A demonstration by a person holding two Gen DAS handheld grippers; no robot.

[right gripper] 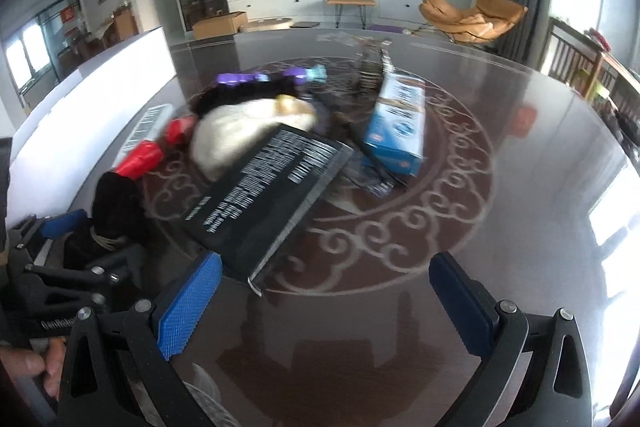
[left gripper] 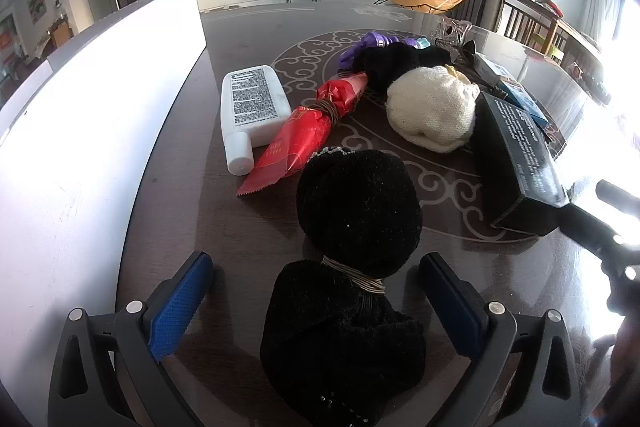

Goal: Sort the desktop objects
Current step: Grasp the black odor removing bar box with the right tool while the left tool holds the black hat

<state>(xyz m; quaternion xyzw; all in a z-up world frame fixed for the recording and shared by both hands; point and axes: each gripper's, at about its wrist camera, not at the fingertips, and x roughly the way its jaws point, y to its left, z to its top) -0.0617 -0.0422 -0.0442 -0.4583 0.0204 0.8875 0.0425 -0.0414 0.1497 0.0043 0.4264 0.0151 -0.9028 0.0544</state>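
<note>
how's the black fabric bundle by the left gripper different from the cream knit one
The black fabric bundle is dark and plush; the cream knit bundle is pale with a visible knit weave. The black one is cinched at its waist by a pale cord, while no tie shows on the cream one. The black one lies between the open left gripper's fingers; the cream one sits farther off, beside the black box. Both are soft bundles resting on the table.

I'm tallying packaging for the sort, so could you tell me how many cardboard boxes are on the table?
2. The black box lies nearest the right gripper; the blue-and-white box lies beyond it, farther along the table. The clutter may hide others.
</note>
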